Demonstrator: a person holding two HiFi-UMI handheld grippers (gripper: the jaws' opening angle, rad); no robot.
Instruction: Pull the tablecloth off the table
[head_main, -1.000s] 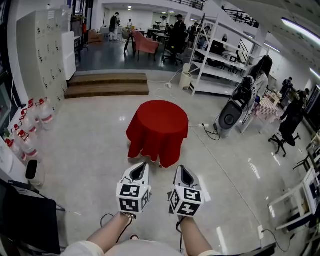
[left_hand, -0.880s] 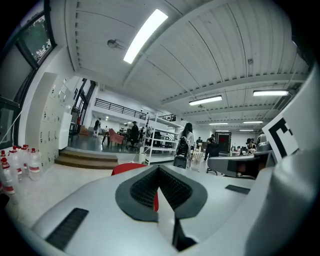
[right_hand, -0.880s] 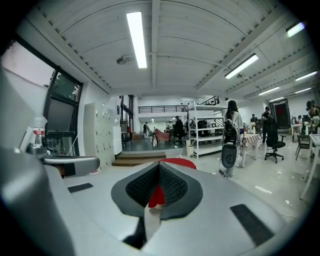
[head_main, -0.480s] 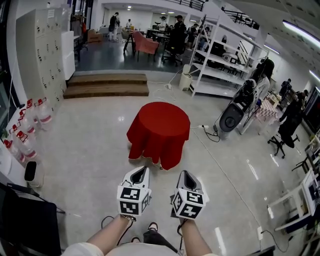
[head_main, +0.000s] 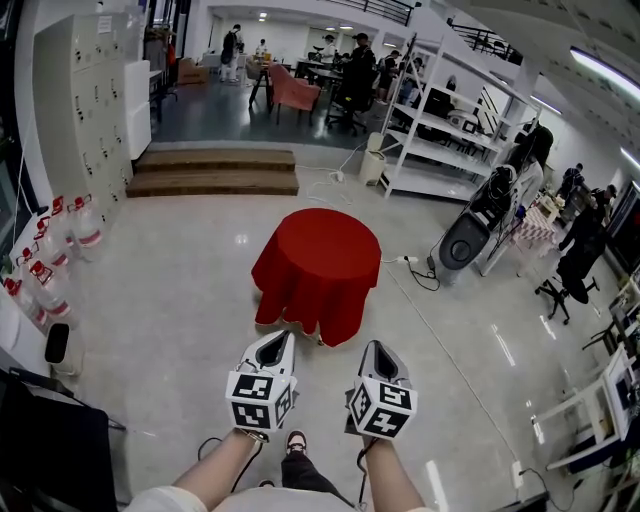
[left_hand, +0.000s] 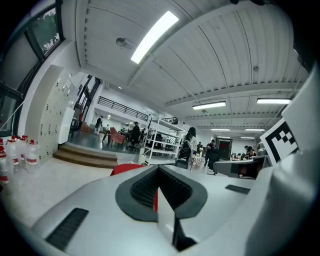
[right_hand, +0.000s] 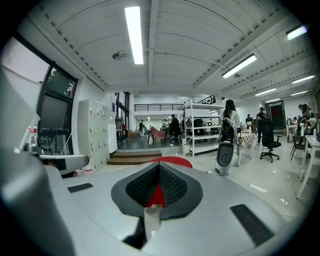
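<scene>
Glossy grey workshop floor (head_main: 150, 300), red tablecloth (head_main: 318, 262) hanging in folds, left tongs (head_main: 284, 338) and right tongs (head_main: 373, 347) side by side short of its near hem, both closed, empty

Bare glossy grey floor (head_main: 170, 300) spreads left of and above the round bench draped in a red tablecloth (head_main: 318, 262), open to the brown steps (head_main: 215, 172) at upper centre. Right of the bench, a black cable (head_main: 418, 272) and a dark round-faced machine (head_main: 460, 240) narrow the way; red-capped clear bottles (head_main: 50, 270) line the left edge.
</scene>
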